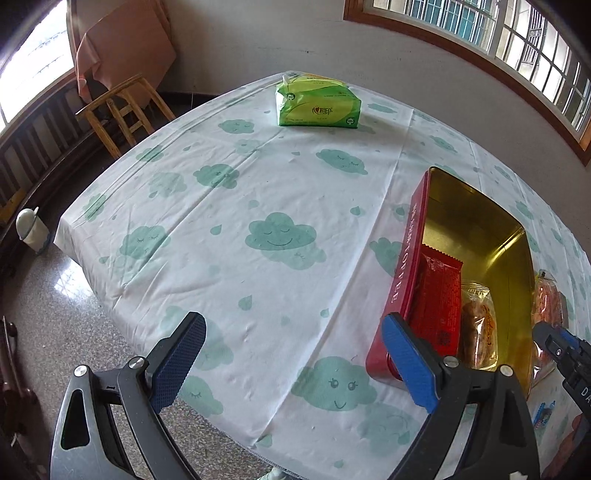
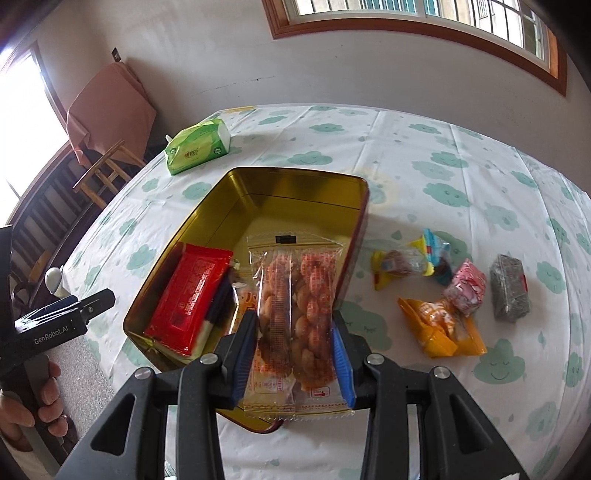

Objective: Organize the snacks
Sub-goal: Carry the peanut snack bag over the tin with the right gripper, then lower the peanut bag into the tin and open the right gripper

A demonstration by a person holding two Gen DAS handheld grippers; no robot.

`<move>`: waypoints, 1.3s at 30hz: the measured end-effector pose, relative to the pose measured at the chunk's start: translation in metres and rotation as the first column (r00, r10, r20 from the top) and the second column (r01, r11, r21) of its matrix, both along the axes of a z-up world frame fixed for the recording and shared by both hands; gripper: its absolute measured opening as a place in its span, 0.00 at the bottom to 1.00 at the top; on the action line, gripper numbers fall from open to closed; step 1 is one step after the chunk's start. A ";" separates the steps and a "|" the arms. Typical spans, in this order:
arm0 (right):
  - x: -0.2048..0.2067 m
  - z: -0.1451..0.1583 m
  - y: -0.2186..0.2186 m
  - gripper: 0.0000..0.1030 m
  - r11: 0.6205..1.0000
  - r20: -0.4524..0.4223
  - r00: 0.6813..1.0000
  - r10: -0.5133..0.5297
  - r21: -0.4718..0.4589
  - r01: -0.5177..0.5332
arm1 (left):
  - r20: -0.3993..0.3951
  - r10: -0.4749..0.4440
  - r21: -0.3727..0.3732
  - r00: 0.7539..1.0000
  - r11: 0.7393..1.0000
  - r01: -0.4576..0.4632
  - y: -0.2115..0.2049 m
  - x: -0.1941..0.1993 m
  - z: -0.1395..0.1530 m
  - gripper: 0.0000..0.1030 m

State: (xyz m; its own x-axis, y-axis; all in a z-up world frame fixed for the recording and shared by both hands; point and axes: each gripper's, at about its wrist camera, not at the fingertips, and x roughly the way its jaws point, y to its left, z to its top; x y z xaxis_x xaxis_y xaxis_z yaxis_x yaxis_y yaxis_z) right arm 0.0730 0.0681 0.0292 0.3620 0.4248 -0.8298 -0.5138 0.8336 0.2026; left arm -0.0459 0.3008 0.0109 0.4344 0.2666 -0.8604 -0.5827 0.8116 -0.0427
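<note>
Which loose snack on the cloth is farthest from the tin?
The dark grey packet, alone at the right end of the cluster; the yellow, pink and orange wrappers all lie between it and the tin.

Green tissue pack (image 1: 317,105) lies flat at far end of my table, well apart from everything else. Tablecloth (image 1: 258,192) white with green smiling clouds, creased in long folds. Far left, beyond table edge: wooden stool (image 1: 122,110), pink cloth (image 1: 122,48) draped behind it. White lidded bin (image 1: 31,230) on speckled floor (image 1: 48,295), left. Barred windows (image 2: 424,14) above far wall.
</note>
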 end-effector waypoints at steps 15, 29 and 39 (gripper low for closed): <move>0.000 -0.016 0.037 0.38 0.998 0.005 0.999 0.050 -0.044 -0.050 | -0.027 0.061 -0.001 0.998 0.998 -0.061 0.018 -0.013 -0.005 0.92; 0.003 -0.030 0.047 0.38 0.995 -0.020 0.997 0.072 -0.070 -0.073 | -0.040 0.058 -0.007 0.998 0.998 -0.059 0.017 -0.012 -0.007 0.92; 0.003 -0.035 0.049 0.38 0.994 -0.029 0.996 0.087 -0.070 -0.089 | -0.044 0.040 -0.006 0.998 0.999 -0.040 0.012 -0.009 -0.008 0.92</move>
State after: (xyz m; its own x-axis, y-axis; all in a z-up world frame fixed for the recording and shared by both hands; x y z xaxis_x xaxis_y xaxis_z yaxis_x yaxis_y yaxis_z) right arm 0.0761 0.1174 -0.0059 0.3044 0.3933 -0.8676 -0.5810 0.7984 0.1581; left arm -0.0550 0.3125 0.0028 0.3849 0.2773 -0.8803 -0.6162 0.7873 -0.0214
